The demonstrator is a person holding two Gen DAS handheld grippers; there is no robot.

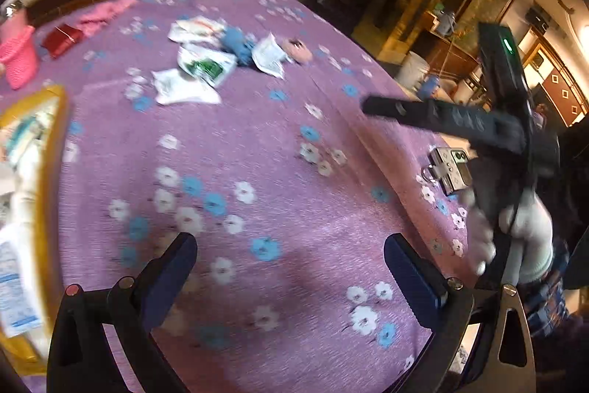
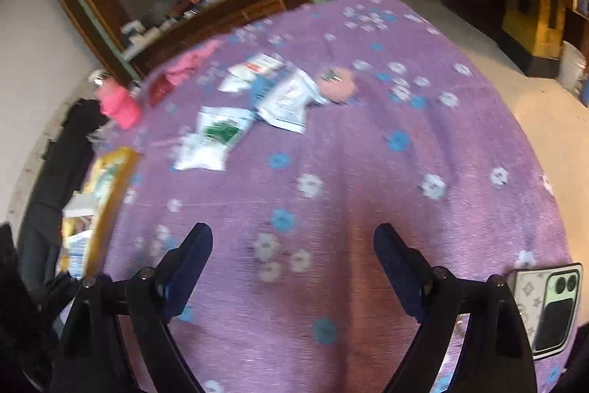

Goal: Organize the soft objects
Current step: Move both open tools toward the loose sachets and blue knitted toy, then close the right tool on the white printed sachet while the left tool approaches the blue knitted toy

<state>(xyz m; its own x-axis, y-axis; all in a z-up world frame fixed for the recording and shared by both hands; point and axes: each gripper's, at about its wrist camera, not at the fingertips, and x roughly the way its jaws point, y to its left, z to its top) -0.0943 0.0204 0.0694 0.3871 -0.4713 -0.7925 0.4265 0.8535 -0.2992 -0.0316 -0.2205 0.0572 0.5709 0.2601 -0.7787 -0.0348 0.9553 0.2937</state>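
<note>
Toward the far side of the desk [image 1: 331,120], near its middle, lies your heap of packets [image 1: 200,65] with a blue soft thing [image 1: 235,43] and a pink round one [image 1: 298,51] touching them. None of it is in hand yet. At the left edge sits a yellow box [image 2: 110,194] that already holds a few packets, so I judge the sorting begun but mostly left to do.

Your left gripper [image 1: 291,264] has its fingers spread wide with only cloth between them. Your right gripper [image 2: 294,264] is the same, wide and holding nothing.

A pink basket [image 1: 18,58], a red box [image 1: 60,39] and a pink cloth [image 1: 106,11] stand at the far left corner. A phone [image 2: 548,308] lies at the right edge, close by your right gripper; mind it. Between your grippers and the heap the purple cloth is bare, so the reach looks free. The desk falls away to floor [image 2: 515,91] at the right.
</note>
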